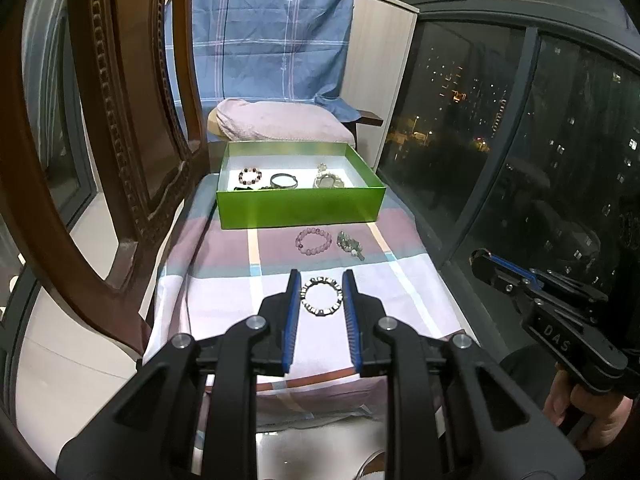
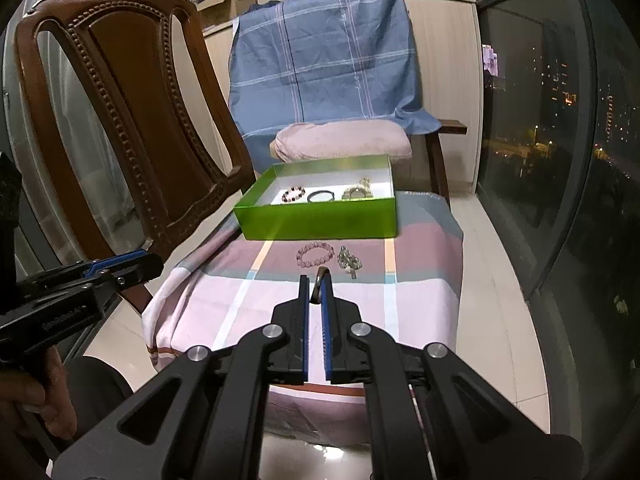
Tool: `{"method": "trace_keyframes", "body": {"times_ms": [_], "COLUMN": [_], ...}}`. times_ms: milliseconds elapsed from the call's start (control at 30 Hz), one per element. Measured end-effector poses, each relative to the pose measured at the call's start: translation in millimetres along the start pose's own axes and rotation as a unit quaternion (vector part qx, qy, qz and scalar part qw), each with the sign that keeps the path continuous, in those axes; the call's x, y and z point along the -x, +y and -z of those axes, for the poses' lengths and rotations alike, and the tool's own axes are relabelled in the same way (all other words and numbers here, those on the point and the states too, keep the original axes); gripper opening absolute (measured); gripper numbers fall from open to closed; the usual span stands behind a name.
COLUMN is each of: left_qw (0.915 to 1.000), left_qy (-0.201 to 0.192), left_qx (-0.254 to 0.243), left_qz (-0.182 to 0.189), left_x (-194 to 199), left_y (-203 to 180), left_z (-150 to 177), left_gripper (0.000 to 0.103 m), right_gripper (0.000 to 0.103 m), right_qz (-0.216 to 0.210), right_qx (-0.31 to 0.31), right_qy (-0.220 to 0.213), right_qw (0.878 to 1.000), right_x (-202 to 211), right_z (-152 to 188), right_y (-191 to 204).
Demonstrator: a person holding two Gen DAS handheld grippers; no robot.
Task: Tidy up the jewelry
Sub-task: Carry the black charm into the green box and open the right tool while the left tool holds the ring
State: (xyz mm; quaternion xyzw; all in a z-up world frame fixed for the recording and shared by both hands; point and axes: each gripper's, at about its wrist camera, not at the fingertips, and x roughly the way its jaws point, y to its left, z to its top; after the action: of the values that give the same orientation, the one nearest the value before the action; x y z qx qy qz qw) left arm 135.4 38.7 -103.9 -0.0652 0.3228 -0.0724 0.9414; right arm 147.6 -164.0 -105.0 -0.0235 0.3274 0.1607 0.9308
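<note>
My left gripper (image 1: 321, 278) is open, its fingers either side of a black-and-silver bracelet (image 1: 322, 295) on the checked cloth. My right gripper (image 2: 318, 282) is shut on a dark ring-shaped bracelet (image 2: 319, 285) held edge-on above the cloth. A pink bead bracelet (image 1: 313, 241) (image 2: 315, 254) and a green-grey bead bracelet (image 1: 349, 245) (image 2: 349, 263) lie in front of the green box (image 1: 300, 208) (image 2: 316, 220). The box holds a dark-and-pink bead bracelet (image 1: 250, 176), a dark bangle (image 1: 284, 181) and a pale bead bracelet (image 1: 327, 179).
A carved wooden chair back (image 1: 120, 120) (image 2: 132, 120) stands on the left. A pink pillow (image 1: 280, 120) and a blue checked sheet (image 1: 260, 40) lie behind the box. A dark window (image 1: 520, 140) runs along the right. The checked cloth (image 1: 224, 300) hangs over the front edge.
</note>
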Motion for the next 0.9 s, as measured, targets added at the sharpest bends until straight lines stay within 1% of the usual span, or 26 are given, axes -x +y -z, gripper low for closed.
{"method": "trace_keyframes", "body": {"times_ms": [100, 200, 300, 433, 533, 600, 633, 667, 700, 733, 767, 800, 833, 867, 900], "left_qw": [1.0000, 1.0000, 0.9999, 0.9999, 0.9998, 0.9997, 0.9997, 0.9996, 0.9995, 0.9994, 0.9993, 0.9992, 0.9992, 0.9992, 0.9991], "left_qy": [0.004, 0.005, 0.006, 0.007, 0.009, 0.011, 0.013, 0.014, 0.017, 0.019, 0.020, 0.022, 0.023, 0.024, 0.027], "left_qx": [0.003, 0.008, 0.009, 0.013, 0.016, 0.019, 0.019, 0.020, 0.022, 0.025, 0.028, 0.029, 0.032, 0.032, 0.031], "left_qz": [-0.001, -0.002, -0.004, -0.007, -0.010, -0.011, -0.013, -0.014, -0.014, -0.014, -0.014, -0.014, -0.013, -0.010, -0.007], "left_x": [-5.4, -9.2, -11.0, -13.3, -15.4, -18.5, -21.2, -23.6, -26.3, -30.1, -33.4, -37.3, -42.7, -46.6, -54.3], "left_y": [3.2, 6.8, 9.4, 14.1, 17.5, 21.0, 23.1, 24.3, 26.1, 28.6, 30.5, 32.0, 34.1, 35.1, 35.1], "left_z": [0.4, -1.3, -1.4, -2.1, -4.6, -7.1, -8.7, -10.1, -11.9, -14.5, -17.6, -20.7, -25.3, -28.8, -34.9], "left_gripper": [0.021, 0.021, 0.021, 0.021, 0.021, 0.021, 0.021, 0.021, 0.021, 0.021, 0.021, 0.021, 0.021, 0.021, 0.021], "right_gripper": [0.006, 0.006, 0.006, 0.006, 0.006, 0.006, 0.008, 0.012, 0.019, 0.025, 0.029, 0.042, 0.055, 0.060, 0.064], "right_qz": [-0.005, -0.006, -0.004, 0.001, 0.001, -0.008, -0.006, -0.006, -0.011, -0.014, -0.016, -0.016, -0.016, -0.017, -0.021], "right_qx": [-0.001, 0.001, 0.012, 0.025, 0.023, 0.015, 0.014, 0.012, 0.003, -0.009, -0.019, -0.027, -0.045, -0.059, -0.080], "right_qy": [0.011, 0.013, 0.007, -0.002, 0.016, 0.035, 0.051, 0.064, 0.075, 0.072, 0.061, 0.051, 0.033, 0.018, -0.004], "right_qw": [1.000, 1.000, 1.000, 1.000, 1.000, 0.999, 0.999, 0.998, 0.997, 0.997, 0.998, 0.998, 0.998, 0.998, 0.997], "right_x": [-14.8, -37.0, -65.3, -122.3, -169.3, -197.2, -210.4, -218.6, -224.0, -221.3, -213.3, -205.1, -186.9, -172.5, -148.9], "right_z": [-4.9, -24.1, -55.9, -109.3, -132.9, -138.6, -138.5, -137.1, -135.1, -133.2, -131.6, -130.6, -127.2, -123.6, -114.9], "right_y": [-4.0, -11.2, -18.1, -28.4, -35.6, -39.5, -40.9, -42.2, -45.5, -49.6, -54.2, -57.9, -65.3, -70.1, -78.7]}}
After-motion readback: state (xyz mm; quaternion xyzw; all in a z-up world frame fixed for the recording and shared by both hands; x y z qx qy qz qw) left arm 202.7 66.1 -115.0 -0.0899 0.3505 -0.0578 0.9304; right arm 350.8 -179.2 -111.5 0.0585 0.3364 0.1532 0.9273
